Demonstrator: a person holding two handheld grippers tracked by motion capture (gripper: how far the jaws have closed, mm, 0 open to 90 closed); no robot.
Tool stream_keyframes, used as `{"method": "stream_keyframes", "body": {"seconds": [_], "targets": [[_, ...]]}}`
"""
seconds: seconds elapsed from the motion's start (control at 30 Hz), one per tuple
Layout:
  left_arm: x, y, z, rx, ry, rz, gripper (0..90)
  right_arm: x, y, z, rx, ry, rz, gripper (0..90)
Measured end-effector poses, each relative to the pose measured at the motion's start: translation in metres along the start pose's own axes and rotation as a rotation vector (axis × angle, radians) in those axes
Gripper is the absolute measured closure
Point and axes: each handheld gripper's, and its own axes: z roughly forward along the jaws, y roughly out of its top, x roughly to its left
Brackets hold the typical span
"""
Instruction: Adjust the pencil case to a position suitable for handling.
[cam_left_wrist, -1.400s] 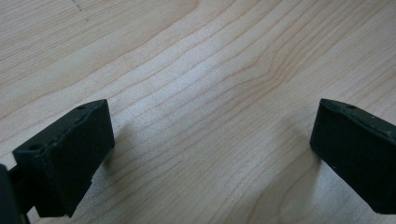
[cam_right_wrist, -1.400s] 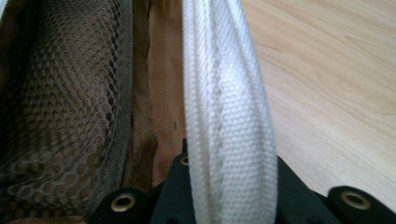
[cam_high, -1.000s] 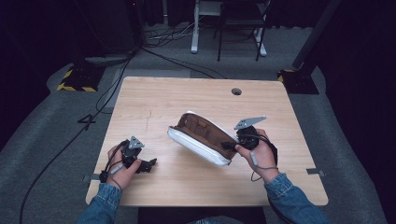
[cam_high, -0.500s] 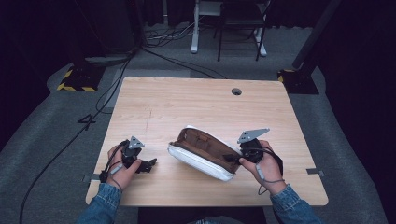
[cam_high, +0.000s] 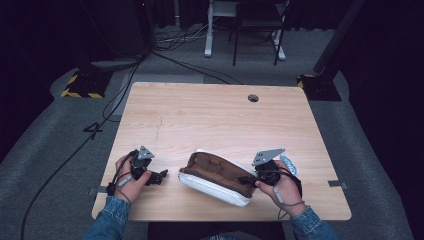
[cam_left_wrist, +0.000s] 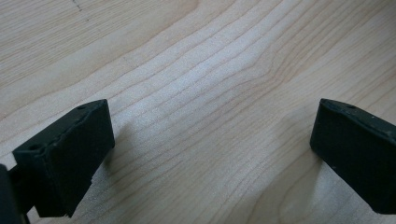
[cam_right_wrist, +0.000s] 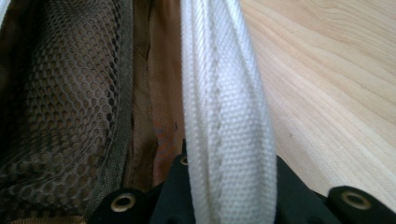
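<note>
A white pouch (cam_high: 215, 179) with a brown lining lies open on the wooden table (cam_high: 210, 120), near its front edge. My right gripper (cam_high: 248, 179) is shut on the pouch's right end. In the right gripper view the jaws of this gripper (cam_right_wrist: 219, 198) pinch the white woven rim (cam_right_wrist: 224, 107), with the brown mesh lining (cam_right_wrist: 60, 93) to its left. My left gripper (cam_high: 161, 176) rests low at the front left, a short gap from the pouch's left end. Its jaws (cam_left_wrist: 212, 154) stand wide open over bare wood (cam_left_wrist: 201, 70).
A small pale blue object (cam_high: 289, 164) lies on the table just behind the right hand. A round cable hole (cam_high: 253, 98) sits near the table's far edge. Dark floor, cables and chair legs (cam_high: 235, 45) lie beyond the table.
The right gripper has drawn the pouch toward the front edge and lowered it, so it lies flatter. The left gripper has stayed where it was.
</note>
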Motion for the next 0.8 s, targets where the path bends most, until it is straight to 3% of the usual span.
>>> {"method": "stream_keyframes", "body": {"seconds": [0.2, 0.8], "targets": [[0.0, 0.0, 0.0, -0.001, 0.007, 0.004, 0.0, 0.003, -0.006, 0.006, 0.016, 0.016, -0.029, 87.2], [-0.001, -0.002, -0.002, 0.001, 0.006, 0.002, 0.0, 0.002, -0.021, 0.014, 0.047, 0.04, -0.041, 86.6]]}}
